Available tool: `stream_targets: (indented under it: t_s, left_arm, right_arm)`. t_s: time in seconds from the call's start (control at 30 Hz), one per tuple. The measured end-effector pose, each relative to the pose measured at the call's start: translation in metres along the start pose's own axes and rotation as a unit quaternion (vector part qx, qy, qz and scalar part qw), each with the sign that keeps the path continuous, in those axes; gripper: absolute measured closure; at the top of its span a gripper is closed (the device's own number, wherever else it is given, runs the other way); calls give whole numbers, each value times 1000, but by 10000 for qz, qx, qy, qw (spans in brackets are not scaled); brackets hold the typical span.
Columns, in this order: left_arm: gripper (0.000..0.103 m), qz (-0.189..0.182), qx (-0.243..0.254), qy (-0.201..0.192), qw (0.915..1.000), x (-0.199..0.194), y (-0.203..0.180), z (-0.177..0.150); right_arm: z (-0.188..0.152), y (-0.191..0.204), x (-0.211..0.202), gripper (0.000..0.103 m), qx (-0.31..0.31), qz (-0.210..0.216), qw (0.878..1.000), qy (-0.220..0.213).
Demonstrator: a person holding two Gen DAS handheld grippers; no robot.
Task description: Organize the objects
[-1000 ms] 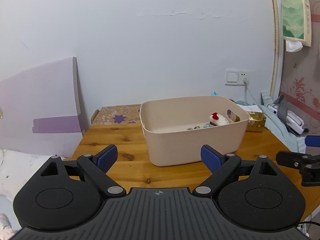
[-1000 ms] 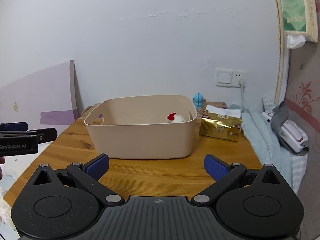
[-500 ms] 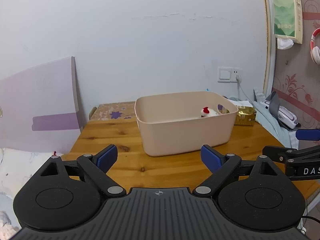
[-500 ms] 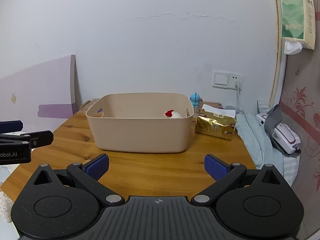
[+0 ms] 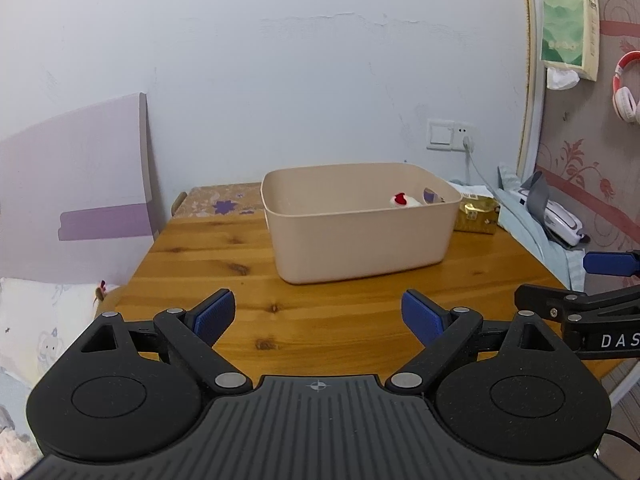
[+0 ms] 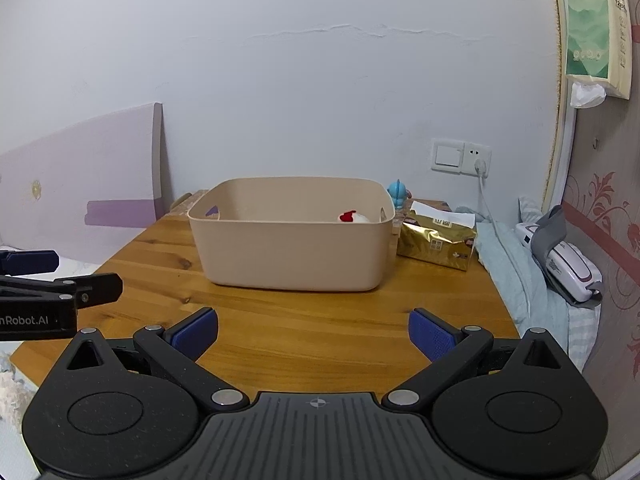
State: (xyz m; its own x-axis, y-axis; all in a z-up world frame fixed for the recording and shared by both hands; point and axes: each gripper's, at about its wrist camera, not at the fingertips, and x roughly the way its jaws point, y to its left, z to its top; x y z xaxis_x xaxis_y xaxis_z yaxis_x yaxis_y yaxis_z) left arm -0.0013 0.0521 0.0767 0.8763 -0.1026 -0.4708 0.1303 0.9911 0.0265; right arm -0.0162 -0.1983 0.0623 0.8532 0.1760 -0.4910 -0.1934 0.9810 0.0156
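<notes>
A beige plastic bin (image 5: 360,248) (image 6: 292,256) stands on the wooden table (image 5: 320,320) (image 6: 312,320), toward its far side. Inside it a small white toy with a red cap (image 5: 404,200) (image 6: 354,217) shows above the rim; the rest of the bin's floor is hidden. My left gripper (image 5: 318,316) is open over the table's near part, well short of the bin, nothing between its blue pads. My right gripper (image 6: 314,334) is open too, also empty and short of the bin. Each gripper's fingers appear at the other view's edge.
A gold foil packet (image 6: 438,242) (image 5: 478,214) lies right of the bin, a small blue figurine (image 6: 398,192) behind it. A patterned box (image 5: 222,202) sits at the back left. Blue cloth and a white device (image 6: 572,268) lie at the right; a purple board (image 5: 76,184) leans at the left.
Both grippers have drawn back from the bin, which now looks smaller and farther away. Both stayed open and empty.
</notes>
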Motion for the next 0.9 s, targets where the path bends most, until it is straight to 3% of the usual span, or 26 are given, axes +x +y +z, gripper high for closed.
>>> stream_targets:
  t_s: [0.9]
  left_arm:
    - [11,11,-167,289,9994,-6,-3,-23]
  right_arm:
    - [-19,-1,-7,0,112,70,9998,168]
